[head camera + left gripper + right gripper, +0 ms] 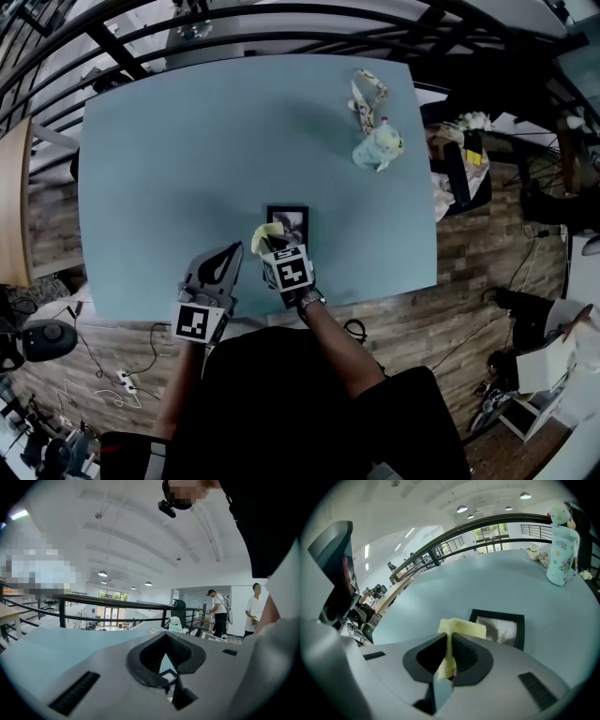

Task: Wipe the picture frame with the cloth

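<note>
Your right gripper (pixel 270 246) reaches out over the near part of the light blue table (pixel 169 169), with its jaws clamped tight on a folded yellow cloth (pixel 265 232). The cloth pokes up and forward from between the dark ribbed pads (pixel 465 651). Your right hand (pixel 302 292) sits behind the marker cube. The forearm runs straight back toward your body, and there's a watch at the wrist.

The small black-rimmed picture frame (pixel 288 223) lies flat on the table, close to the near edge. The cloth is at its near left corner, but I can't tell whether it actually touches the frame.

Your left gripper (pixel 231 253) is just to the left of the right one, at the table's near edge. Its jaws are together with nothing between them, and its nose is tipped upward. Well beyond the frame, toward the far right corner, stands a pale mint bottle (pixel 378 146).
</note>
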Demonstrator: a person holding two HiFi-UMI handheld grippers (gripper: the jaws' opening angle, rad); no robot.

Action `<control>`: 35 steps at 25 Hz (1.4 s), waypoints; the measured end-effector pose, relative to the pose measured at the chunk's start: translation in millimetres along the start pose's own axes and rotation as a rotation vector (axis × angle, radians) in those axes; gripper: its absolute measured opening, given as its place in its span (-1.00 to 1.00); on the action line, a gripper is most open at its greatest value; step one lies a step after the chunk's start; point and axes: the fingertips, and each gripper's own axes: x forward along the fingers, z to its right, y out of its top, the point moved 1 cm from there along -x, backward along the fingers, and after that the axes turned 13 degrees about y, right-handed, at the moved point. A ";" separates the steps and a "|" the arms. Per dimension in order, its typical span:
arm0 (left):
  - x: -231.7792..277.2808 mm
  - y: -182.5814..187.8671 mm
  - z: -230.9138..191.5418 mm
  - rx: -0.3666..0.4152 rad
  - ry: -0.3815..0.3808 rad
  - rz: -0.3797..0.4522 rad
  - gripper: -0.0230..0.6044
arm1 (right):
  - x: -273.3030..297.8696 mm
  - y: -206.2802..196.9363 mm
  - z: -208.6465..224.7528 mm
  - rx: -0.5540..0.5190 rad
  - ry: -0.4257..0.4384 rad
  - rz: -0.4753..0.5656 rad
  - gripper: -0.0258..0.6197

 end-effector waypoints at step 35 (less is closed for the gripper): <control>33.6 6.8 16.4 0.008 -0.033 -0.007 -0.94 | -55.1 44.2 62.1 0.039 -0.090 0.114 -0.81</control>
